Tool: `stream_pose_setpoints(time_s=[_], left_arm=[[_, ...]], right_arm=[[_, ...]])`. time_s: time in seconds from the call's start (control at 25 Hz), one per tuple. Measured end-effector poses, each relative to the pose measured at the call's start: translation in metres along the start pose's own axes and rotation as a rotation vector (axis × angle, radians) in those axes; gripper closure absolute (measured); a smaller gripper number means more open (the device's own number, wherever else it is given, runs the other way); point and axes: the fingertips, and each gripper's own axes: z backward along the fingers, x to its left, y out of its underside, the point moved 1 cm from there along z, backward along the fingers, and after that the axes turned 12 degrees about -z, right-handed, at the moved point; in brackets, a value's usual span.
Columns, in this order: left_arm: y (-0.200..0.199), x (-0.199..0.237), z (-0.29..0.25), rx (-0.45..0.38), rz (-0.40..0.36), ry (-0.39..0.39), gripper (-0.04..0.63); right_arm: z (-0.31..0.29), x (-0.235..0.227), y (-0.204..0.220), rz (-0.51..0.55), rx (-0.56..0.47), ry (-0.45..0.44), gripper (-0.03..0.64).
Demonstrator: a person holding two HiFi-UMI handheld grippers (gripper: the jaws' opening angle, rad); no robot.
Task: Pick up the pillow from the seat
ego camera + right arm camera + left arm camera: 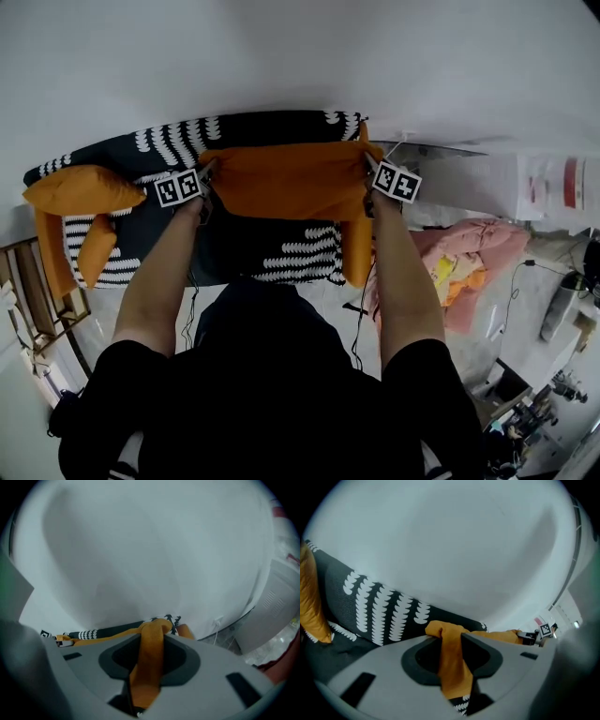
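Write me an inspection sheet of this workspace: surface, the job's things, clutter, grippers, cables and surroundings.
Surface: sofa seat, black cover with white leaf print.
Job's things: orange pillow, held by its two top corners in front of the backrest.
Clutter: second orange pillow at the sofa's left end; pink bedding right of the sofa.
Grippers: left gripper and right gripper each shut on a corner of the orange pillow.
Cables: thin black cables hang below both forearms.
Surroundings: white wall behind the sofa; wooden frame at left.
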Motion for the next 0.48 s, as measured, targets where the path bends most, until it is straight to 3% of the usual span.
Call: stream_pose_setpoints(time_s=[0.48], left_arm=[[-0.015,-0.028,0.052,-0.020,-0.079,0.001,0.477]], right_arm=[[0.041,0.009,0.010,0.001,-0.003,-0.044,0.509]])
